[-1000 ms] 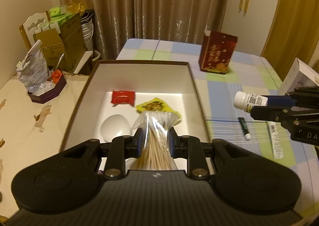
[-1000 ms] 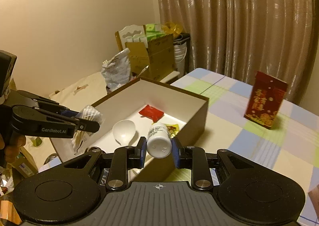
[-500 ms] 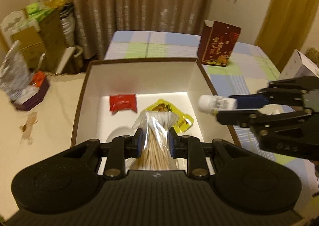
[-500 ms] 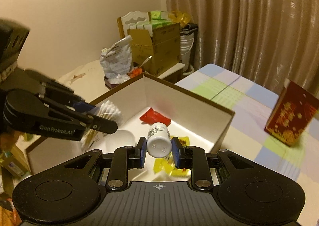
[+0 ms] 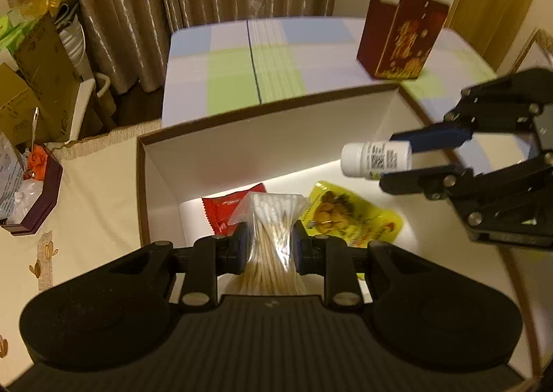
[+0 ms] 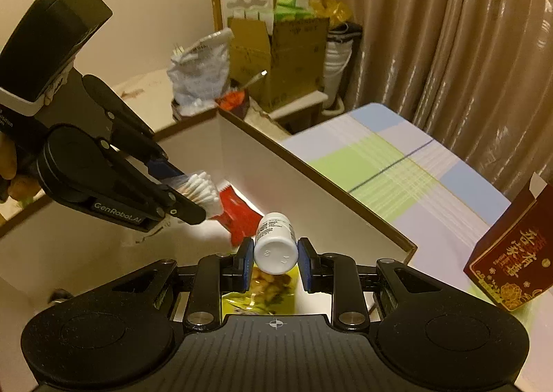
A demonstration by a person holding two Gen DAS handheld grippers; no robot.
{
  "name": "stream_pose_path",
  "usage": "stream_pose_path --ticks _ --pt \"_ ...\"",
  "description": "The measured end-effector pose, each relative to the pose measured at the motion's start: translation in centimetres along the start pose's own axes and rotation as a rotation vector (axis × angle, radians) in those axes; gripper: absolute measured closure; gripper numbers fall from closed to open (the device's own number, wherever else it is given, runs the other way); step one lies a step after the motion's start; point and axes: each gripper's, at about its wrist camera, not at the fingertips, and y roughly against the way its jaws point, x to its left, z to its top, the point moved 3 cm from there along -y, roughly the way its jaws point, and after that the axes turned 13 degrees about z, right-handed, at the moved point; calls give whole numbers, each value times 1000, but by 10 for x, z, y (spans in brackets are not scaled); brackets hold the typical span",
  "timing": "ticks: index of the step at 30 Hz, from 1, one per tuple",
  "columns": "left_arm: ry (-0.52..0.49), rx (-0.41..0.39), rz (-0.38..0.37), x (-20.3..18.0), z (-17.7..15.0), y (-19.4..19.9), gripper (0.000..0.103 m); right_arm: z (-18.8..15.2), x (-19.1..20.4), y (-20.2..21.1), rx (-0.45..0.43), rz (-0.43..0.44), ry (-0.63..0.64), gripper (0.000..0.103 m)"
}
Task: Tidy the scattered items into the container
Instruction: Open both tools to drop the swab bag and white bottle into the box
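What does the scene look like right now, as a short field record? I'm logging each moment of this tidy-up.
container: open white box with brown rim
left tongs: shut on bag of cotton swabs, held over the box
right tongs: shut on white pill bottle, held over the box
already in box: red packet, yellow snack packet
outside box: red gift box standing on checked tablecloth
step left: release both items into the box

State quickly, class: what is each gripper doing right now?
Left gripper: closed on the bag of cotton swabs, over the box.
Right gripper: closed on the white bottle.
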Motion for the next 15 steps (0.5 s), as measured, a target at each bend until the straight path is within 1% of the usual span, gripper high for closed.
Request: stream_pose_path --ticks 4,8,13,15 --pt "-10 25 7 1 1 -18 81 -6 -9 -6 19 -1 -10 74" --pt "-32 28 26 1 2 -29 80 -8 -11 -11 35 -5 -14 74" --pt "-34 11 23 1 7 -30 69 -7 -14 -17 41 -32 1 73" --pt "-30 4 24 1 9 -28 67 -6 -14 -17 38 -55 17 73"
